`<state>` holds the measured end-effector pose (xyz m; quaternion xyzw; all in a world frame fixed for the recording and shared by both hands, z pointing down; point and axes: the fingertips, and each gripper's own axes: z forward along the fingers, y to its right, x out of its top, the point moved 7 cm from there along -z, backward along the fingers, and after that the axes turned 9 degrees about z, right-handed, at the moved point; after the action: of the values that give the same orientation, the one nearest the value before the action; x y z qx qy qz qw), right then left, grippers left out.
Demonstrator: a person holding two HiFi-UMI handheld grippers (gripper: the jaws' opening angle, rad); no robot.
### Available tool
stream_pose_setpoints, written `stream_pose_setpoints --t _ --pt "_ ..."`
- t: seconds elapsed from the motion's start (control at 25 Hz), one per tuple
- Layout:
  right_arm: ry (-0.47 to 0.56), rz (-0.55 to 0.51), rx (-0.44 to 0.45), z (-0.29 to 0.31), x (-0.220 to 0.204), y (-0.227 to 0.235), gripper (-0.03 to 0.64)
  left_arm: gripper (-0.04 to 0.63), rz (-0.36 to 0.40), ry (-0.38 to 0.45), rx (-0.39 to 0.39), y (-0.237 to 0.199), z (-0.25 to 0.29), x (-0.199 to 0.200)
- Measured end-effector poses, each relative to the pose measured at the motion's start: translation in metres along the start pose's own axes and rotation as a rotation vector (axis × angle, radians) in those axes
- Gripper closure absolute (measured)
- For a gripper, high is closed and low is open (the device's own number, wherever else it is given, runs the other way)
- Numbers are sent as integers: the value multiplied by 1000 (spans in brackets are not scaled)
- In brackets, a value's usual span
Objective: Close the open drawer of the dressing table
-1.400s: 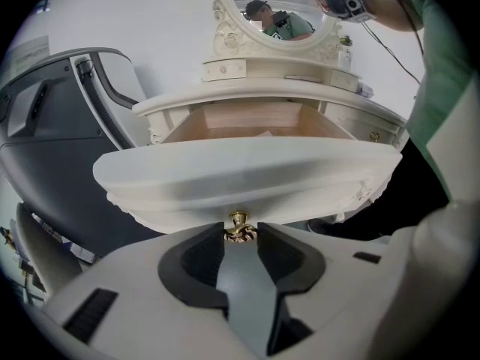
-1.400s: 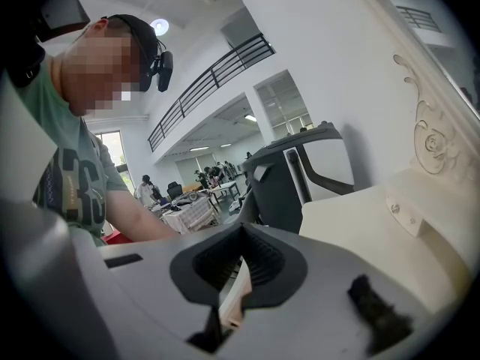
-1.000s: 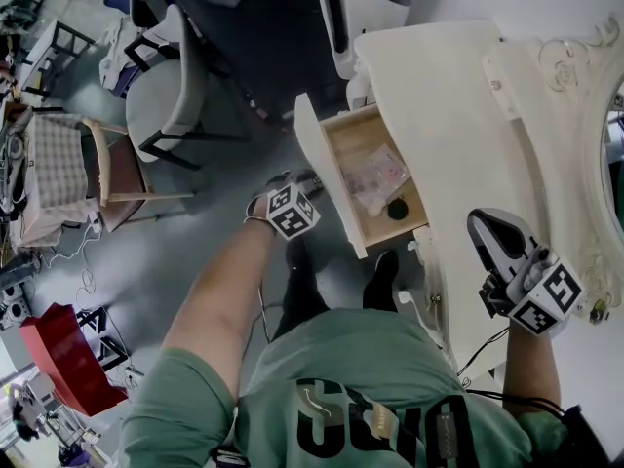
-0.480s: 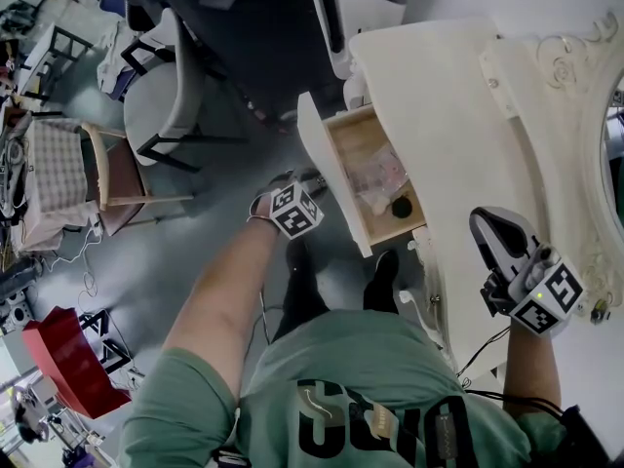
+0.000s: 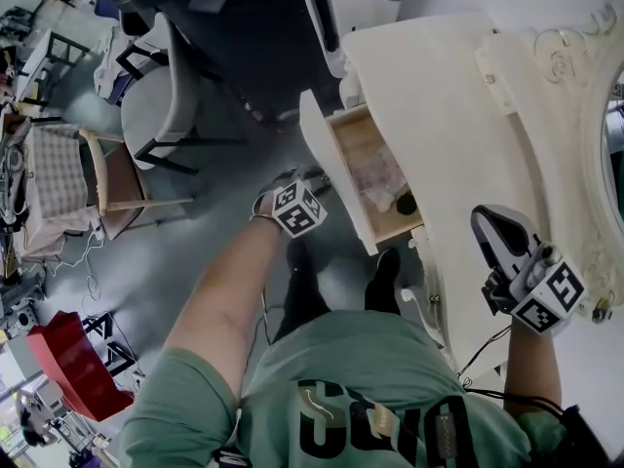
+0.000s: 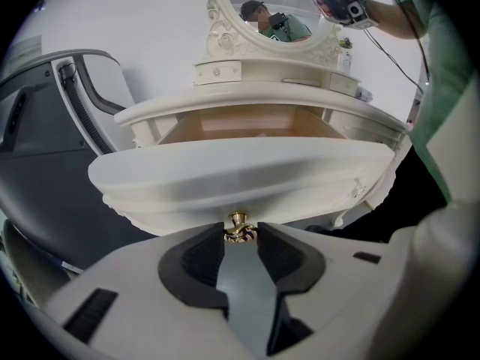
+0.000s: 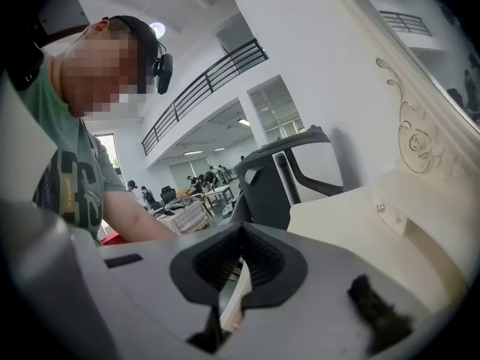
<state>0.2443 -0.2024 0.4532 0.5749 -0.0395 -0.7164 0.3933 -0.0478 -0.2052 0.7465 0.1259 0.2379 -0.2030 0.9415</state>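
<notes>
Left gripper (image 6: 240, 233) is clamping the brass knob (image 6: 238, 221) on the drawer front (image 6: 240, 175), with a pad touching each side of the knob. That's only readable in the left gripper view. The head view is showing just the marker cube (image 5: 296, 209) beside the front panel, with the knob hidden.

Drawer (image 5: 332, 169) is sitting partly open, sticking out from under the top of the dressing table (image 5: 448, 115).

Head view is looking down into the drawer: a clear wrapped packet (image 5: 376, 172) and a small dark round thing (image 5: 406, 203) are lying inside. Left gripper view is seeing none of that, only the bare wooden inside above the front panel. It's picking up the oval mirror (image 6: 271, 6) instead, with the person reflected in it.

Right gripper (image 7: 241, 238) is sitting with its jaws together, nothing between them. Per the head view it's hanging over the table top near the mirror frame. Can't tell if it's touching.

Right gripper view is adding a dark chair with a white frame (image 7: 289, 175) behind the table, plus a balcony railing (image 7: 202, 88) up the far wall. Head view is showing a wooden chair (image 5: 107, 178) on the floor, well apart from the drawer.
</notes>
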Motion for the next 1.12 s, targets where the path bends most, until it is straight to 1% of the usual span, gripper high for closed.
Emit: stream_pose_setpoints --t 1.12 --pt "21 22 -20 -15 1 20 604 452 28 12 -19 -5 19 31"
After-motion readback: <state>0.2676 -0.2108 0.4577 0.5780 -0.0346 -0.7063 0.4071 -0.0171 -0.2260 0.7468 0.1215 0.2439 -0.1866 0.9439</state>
